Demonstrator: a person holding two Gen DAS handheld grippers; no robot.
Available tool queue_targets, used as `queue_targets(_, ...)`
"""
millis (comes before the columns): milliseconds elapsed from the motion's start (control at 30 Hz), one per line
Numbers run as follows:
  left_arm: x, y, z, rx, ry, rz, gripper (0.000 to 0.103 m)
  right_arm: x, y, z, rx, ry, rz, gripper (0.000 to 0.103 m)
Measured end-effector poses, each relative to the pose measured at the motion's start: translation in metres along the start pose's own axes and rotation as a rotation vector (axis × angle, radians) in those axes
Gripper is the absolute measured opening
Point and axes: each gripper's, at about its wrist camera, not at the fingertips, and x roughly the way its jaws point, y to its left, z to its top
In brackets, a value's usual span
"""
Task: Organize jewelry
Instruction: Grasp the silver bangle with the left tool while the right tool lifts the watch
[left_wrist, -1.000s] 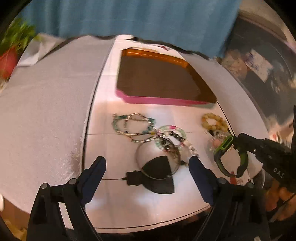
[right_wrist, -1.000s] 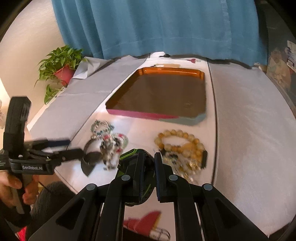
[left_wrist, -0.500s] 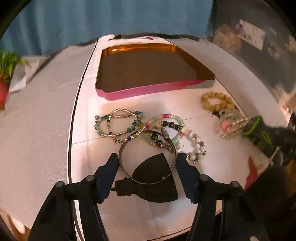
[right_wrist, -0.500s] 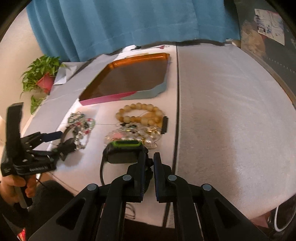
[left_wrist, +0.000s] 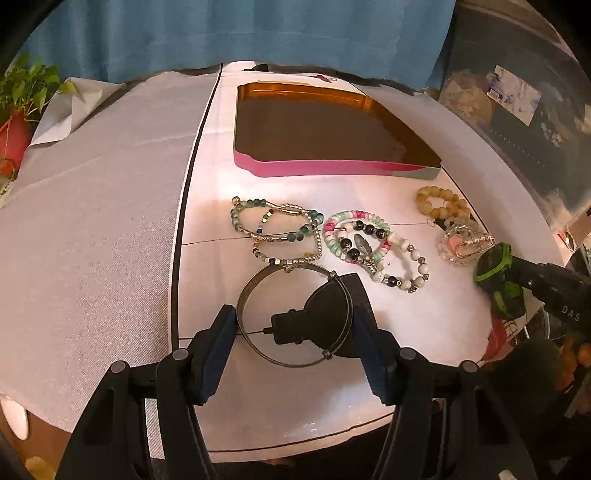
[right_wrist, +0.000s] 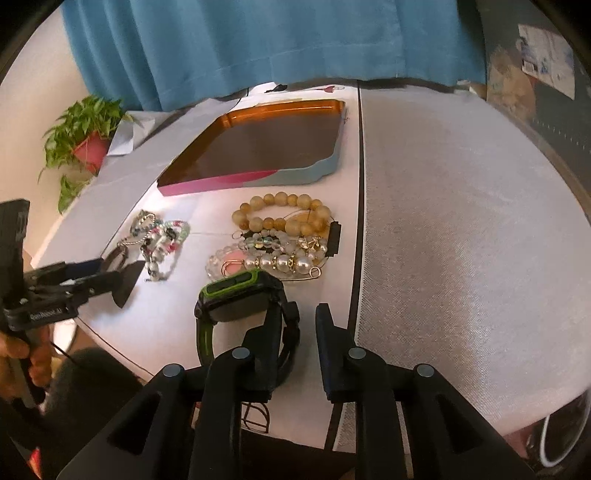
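Tray (left_wrist: 332, 122) on worktop (left_wrist: 110, 221) still empty. Left claw (left_wrist: 295, 343) now spread around metal bangle (left_wrist: 293, 317), not clamped yet. Right claw (right_wrist: 306, 332) just let go, slightly apart, green watch (right_wrist: 240, 291) dropped beside pearl bracelets (right_wrist: 280, 254).

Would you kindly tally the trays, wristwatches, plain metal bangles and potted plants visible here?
Orange-and-pink rectangular trays: 1
Black-and-green wristwatches: 1
Thin grey metal bangles: 1
Green potted plants in red pots: 1
Total: 4
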Motion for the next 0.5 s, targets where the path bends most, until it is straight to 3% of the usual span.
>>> queue_targets(200, -0.001, 0.0, -0.003, 0.01, 0.0, -0.002, 0.062, -0.023, -0.009, -0.003, 0.062, -0.053, 0.093, 0.027)
queue_targets(233, -0.001, 0.0, -0.003, 0.008, -0.004, -0.009, 0.065, -0.025, -0.006, -0.003, 0.057, -0.061, 0.099, 0.035)
queue_targets(333, 0.001, -0.002, -0.002, 0.021, 0.002, -0.007, 0.071, -0.026, 0.007, -0.006, 0.011, -0.071, 0.107, 0.071)
queue_targets(433, 0.005, -0.01, -0.003, 0.078, 0.003, 0.038, 0.071, -0.016, 0.021, -0.007, -0.039, -0.048, 0.122, 0.073)
queue_targets(500, 0.005, -0.012, -0.005, 0.108, -0.021, 0.055, 0.062, -0.007, 0.027, -0.008, -0.06, -0.027, 0.09, 0.074)
